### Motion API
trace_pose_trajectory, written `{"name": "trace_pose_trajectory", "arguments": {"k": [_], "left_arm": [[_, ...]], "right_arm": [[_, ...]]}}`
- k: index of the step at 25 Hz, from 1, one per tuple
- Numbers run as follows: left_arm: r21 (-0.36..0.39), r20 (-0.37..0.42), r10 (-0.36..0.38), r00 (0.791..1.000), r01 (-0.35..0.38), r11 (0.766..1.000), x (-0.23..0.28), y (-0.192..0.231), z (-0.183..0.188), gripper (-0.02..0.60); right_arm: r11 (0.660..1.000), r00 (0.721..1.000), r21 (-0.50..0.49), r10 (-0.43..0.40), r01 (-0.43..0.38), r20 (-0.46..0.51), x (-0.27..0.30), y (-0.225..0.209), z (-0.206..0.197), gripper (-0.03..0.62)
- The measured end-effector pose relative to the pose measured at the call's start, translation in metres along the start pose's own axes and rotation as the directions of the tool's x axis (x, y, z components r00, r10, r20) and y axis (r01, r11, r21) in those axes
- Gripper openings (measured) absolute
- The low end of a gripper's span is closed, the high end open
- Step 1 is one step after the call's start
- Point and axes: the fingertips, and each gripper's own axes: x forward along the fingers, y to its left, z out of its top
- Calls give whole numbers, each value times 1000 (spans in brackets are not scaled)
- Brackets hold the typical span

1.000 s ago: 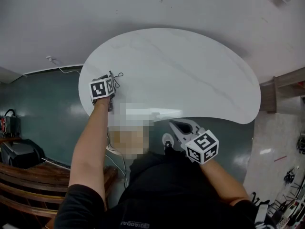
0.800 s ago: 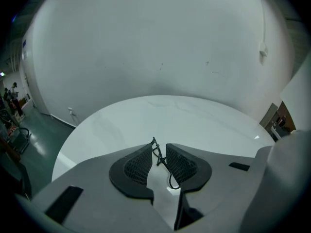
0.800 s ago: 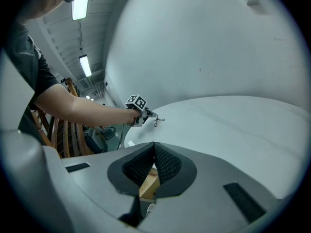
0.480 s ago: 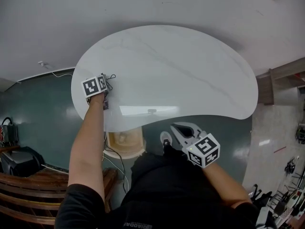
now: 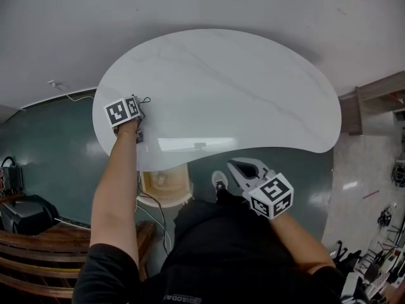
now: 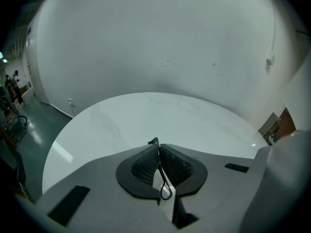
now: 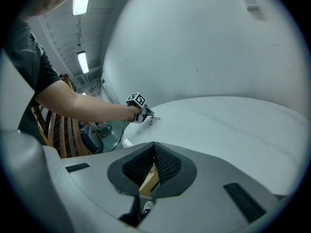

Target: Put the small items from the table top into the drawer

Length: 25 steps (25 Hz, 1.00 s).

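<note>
Tongs first: our left gripper (image 6: 158,153) has just been closing its jaws, and they now pinch a thin black wire loop (image 6: 164,187) between the ribbed black pads (image 6: 141,168). One stray end pokes up above the tips and the loop hangs out below them. In the head view this gripper sits at the left rim of the table (image 5: 240,87), centre left of the frame, pitched down toward the surface, with our bare left forearm (image 5: 117,182) stretched nearly straight out from the lower left. Our right gripper (image 5: 244,167) is held off the table in the lower middle of the frame, over the teal floor (image 5: 57,138). Its grey jaws are pressed together at the tips with nothing between them, and the arm is bent in close to our dark shirt. The tabletop is a smooth, glossy white slab with faint grey veins, rounded like a bean. A tan wooden box (image 5: 166,183) shows just under its near edge.
</note>
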Motion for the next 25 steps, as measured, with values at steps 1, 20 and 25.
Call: {"name": "trace_pose_trajectory", "arguments": {"k": [1, 20, 25], "left_arm": [[4, 2, -5, 1000, 5, 1000, -3, -1, -1, 26], [79, 132, -104, 986, 94, 992, -126, -23, -20, 25], [62, 154, -124, 980, 115, 991, -163, -25, -47, 25]], "right_arm": [[1000, 1000, -3, 4, -4, 5, 1, 2, 1, 0], [988, 988, -99, 125, -117, 86, 17, 50, 31, 0], [984, 984, -111, 148, -137, 103, 23, 58, 39, 0]]}}
